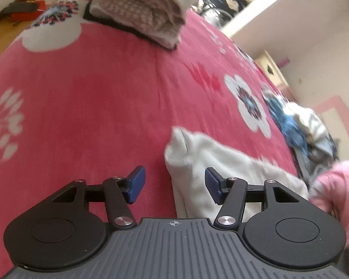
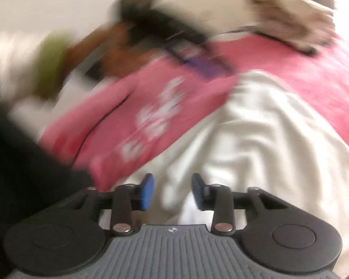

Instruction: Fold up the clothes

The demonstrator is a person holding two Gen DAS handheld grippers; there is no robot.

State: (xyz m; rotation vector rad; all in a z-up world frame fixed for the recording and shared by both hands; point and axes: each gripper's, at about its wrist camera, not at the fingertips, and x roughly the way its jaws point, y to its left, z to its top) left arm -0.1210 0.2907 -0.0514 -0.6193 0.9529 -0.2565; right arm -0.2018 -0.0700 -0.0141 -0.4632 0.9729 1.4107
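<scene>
A white garment point(image 1: 211, 162) lies rumpled on the pink flowered bedspread point(image 1: 93, 97). In the left wrist view my left gripper point(image 1: 174, 184) hovers open just over the garment's left edge, and its blue pads point(image 1: 137, 183) grip nothing. The right wrist view is blurred by motion. There my right gripper point(image 2: 172, 191) stands open above the same white garment point(image 2: 256, 139), with cloth beneath the gap but no pad pressing on it. The other gripper and the hand holding it point(image 2: 174, 39) show as a dark smear at the top.
A stack of folded beige and white clothes point(image 1: 146, 11) sits at the far side of the bed. A heap of blue and grey clothes point(image 1: 302, 130) lies at the right edge. A pink sleeve point(image 1: 337, 190) enters from the right. Wooden floor point(image 1: 2, 32) shows at far left.
</scene>
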